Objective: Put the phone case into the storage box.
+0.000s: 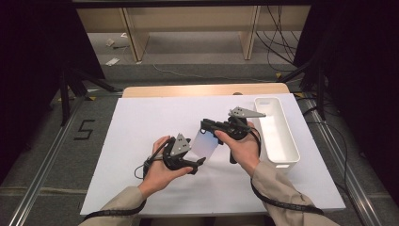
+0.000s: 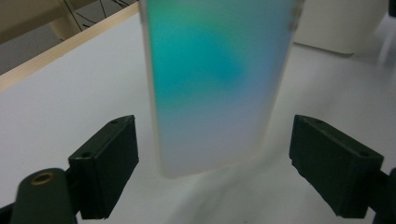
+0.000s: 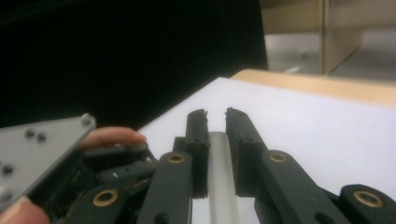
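Overhead, the right tongs (image 1: 207, 126) clamp the far end of a flat, translucent blue-green plastic card (image 1: 205, 145), held above the white counter (image 1: 141, 122); its long axis slants down toward the near left, where the left tongs (image 1: 197, 165) wait just beside its free end. A long white plastic bin (image 1: 277, 136) at the right looks empty.

From the left gripper view, the card (image 2: 215, 84) hangs between parted jaws (neither touching it).

From the right gripper view, the jaws pinch the card's grey edge (image 3: 222, 182).
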Available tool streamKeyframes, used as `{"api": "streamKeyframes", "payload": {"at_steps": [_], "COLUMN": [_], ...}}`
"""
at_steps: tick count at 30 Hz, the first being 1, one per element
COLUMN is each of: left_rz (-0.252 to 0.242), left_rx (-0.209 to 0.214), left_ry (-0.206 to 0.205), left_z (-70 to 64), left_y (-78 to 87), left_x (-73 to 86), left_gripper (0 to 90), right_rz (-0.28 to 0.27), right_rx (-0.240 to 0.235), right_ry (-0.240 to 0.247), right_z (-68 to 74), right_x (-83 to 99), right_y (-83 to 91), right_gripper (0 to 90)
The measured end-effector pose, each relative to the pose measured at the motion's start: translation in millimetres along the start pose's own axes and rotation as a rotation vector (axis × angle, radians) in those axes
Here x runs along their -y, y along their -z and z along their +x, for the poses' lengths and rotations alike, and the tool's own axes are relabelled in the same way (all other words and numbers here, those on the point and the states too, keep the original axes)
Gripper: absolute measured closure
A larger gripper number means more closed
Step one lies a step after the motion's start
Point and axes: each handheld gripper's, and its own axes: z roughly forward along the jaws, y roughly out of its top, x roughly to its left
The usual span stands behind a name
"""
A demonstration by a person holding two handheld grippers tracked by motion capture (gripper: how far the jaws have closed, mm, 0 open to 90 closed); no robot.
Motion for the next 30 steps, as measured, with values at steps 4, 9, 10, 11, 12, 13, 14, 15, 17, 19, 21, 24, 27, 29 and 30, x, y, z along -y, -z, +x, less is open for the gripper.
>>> {"api": "streamKeyframes", "payload": {"at_steps": [4,9,10,11,12,13,14,15,17,19,21,24,27,29,30], "left_rz": [-0.014,-0.029,-0.033,-0.035,-0.036,-0.035,-0.036,-0.036,-0.037,-0.037,-0.034,-0.034,-0.033,-0.034,-0.034], "left_rx": [0.019,0.028,0.027,0.03,0.03,0.032,0.034,0.035,0.036,0.036,0.033,0.035,0.038,0.046,0.051], "left_ry": [0.059,0.085,0.09,0.091,0.09,0.09,0.09,0.09,0.089,0.088,0.089,0.089,0.085,0.081,0.079], "left_z": [9.0,15.2,15.9,16.7,17.1,17.4,17.5,17.4,17.3,17.4,17.5,17.4,16.9,16.3,16.2], "left_y": [2.7,6.5,7.1,7.6,7.8,7.9,7.8,7.8,7.9,7.9,7.8,7.8,7.5,7.1,6.9], "left_x": [2.0,2.9,2.8,2.9,2.9,3.0,3.3,3.3,3.3,3.3,3.4,3.3,3.2,3.3,3.3], "left_gripper": [15.0,15.7,15.7,15.8,15.9,15.9,16.0,16.1,16.1,16.3,16.3,16.4,16.8,17.0,17.5], "right_rz": [0.005,0.054,0.054,0.059,0.077,0.077,0.085,0.096,0.123,0.151,0.159,0.179,0.203,0.21,0.213], "right_rx": [-0.024,-0.056,-0.056,-0.061,-0.072,-0.072,-0.075,-0.082,-0.108,-0.122,-0.121,-0.132,-0.151,-0.156,-0.162], "right_ry": [0.06,0.139,0.139,0.146,0.164,0.164,0.177,0.197,0.229,0.269,0.282,0.305,0.315,0.319,0.321], "right_z": [4.6,1.9,1.9,0.5,-2.6,-2.6,-3.6,-5.1,-7.0,-9.1,-9.5,-10.7,-11.0,-11.2,-11.3], "right_x": [-11.8,-18.0,-18.0,-18.0,-18.0,-18.0,-18.1,-18.3,-19.2,-21.2,-22.3,-24.9,-25.7,-25.8,-25.7], "right_y": [6.5,13.8,13.8,14.9,16.4,16.4,16.9,17.6,19.0,21.5,23.2,26.7,28.2,28.3,28.2], "right_gripper": [80.3,80.2,80.2,80.2,80.2,80.2,80.2,80.2,80.2,80.2,80.2,80.2,80.2,80.2,80.2]}}
